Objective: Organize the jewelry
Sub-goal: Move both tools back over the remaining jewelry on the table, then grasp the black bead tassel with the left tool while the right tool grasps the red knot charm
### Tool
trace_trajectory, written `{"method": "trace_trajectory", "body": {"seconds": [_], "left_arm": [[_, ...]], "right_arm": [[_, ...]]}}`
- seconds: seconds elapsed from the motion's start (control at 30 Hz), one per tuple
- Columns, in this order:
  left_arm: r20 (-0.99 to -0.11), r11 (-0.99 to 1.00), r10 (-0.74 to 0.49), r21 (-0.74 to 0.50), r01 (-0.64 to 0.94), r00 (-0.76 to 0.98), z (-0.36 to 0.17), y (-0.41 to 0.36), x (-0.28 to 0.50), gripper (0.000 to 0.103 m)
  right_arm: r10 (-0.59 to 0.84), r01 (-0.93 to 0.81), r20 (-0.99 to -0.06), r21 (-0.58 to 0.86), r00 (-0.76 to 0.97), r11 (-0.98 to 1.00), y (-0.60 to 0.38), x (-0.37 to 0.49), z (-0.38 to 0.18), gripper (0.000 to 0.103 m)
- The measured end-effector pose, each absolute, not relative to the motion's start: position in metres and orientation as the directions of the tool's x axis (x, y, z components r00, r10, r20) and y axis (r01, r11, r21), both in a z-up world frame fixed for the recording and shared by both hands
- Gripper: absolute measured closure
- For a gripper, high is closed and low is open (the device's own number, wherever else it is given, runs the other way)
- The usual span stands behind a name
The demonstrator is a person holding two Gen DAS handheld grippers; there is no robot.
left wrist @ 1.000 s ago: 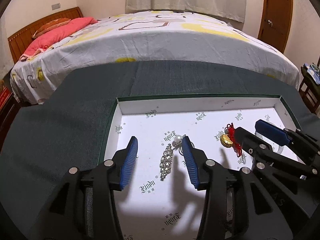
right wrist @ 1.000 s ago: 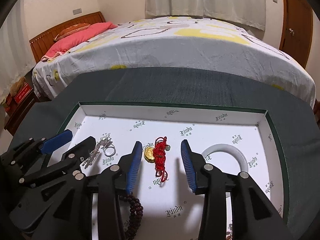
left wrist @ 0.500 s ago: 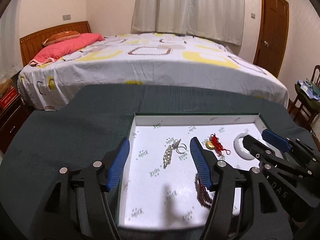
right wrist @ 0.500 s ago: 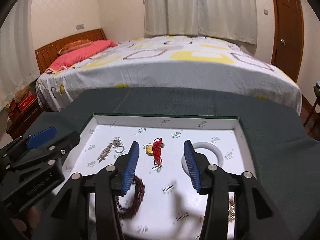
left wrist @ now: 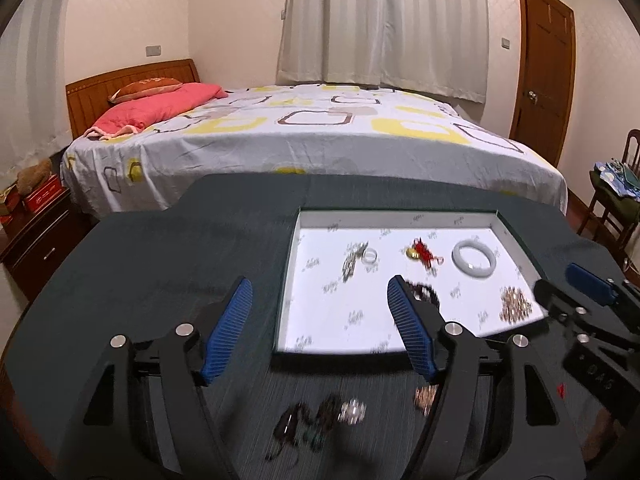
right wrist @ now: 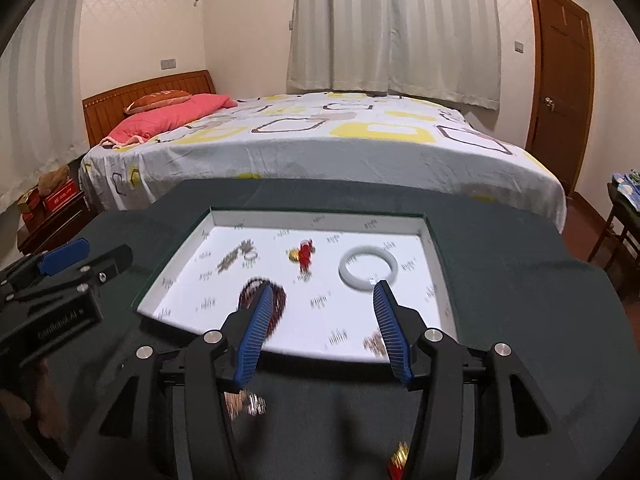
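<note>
Only the left wrist view shows the dark tangled jewelry point(left wrist: 304, 428) lying loose on the green table point(left wrist: 160, 256) near its front edge, outside the tray point(left wrist: 394, 218). Inside the tray lie six pieces: one white bangle point(right wrist: 369, 267), one red-tasselled gold charm point(right wrist: 303, 254), one silver brooch point(right wrist: 230, 259) touching one ring point(right wrist: 251, 255), one dark bead bracelet point(right wrist: 262, 300) and one blurred coppery cluster point(left wrist: 517, 305). Both the left gripper point(left wrist: 320, 330) and the right gripper point(right wrist: 322, 332) hang spread wide, holding nothing.

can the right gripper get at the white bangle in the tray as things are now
Probably yes. The right gripper is open and empty, and the white bangle lies flat in the open tray just ahead of its right finger, with nothing on top of it or between them.
</note>
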State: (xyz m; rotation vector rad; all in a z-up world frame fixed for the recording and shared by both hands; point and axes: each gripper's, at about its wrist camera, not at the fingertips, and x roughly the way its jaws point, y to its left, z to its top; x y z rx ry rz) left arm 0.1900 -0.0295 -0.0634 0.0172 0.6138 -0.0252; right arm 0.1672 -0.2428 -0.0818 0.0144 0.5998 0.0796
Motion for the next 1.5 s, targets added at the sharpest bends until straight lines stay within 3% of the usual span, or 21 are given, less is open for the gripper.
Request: {"method": "trace_trajectory", "body": {"seconds": [0.73,1.03,1.5], "left_arm": [[-0.644,0.999,0.015,0.044,0.018,0.765,-0.116,-0.007,0.130,0.035],[-0.698,1.000,0.026,0.030,-0.007,0.716,-0.139,0.007,0.142,0.050],[-0.761,1.000,-0.007,-0.002,0.009,0.649,-0.155,0.012,0.163,0.058]], "right_arm": [[0.031,0.023,-0.639,0.075,0.769,0.997,-0.288,0.097,-0.131,0.051],[0.043,0.014,-0.655,0.081,0.755,0.997,-0.286,0.101,-0.141,0.051],[0.047,0.015,-0.666,0.087,0.744,0.996,-0.286,0.102,-0.146,0.051]]}}
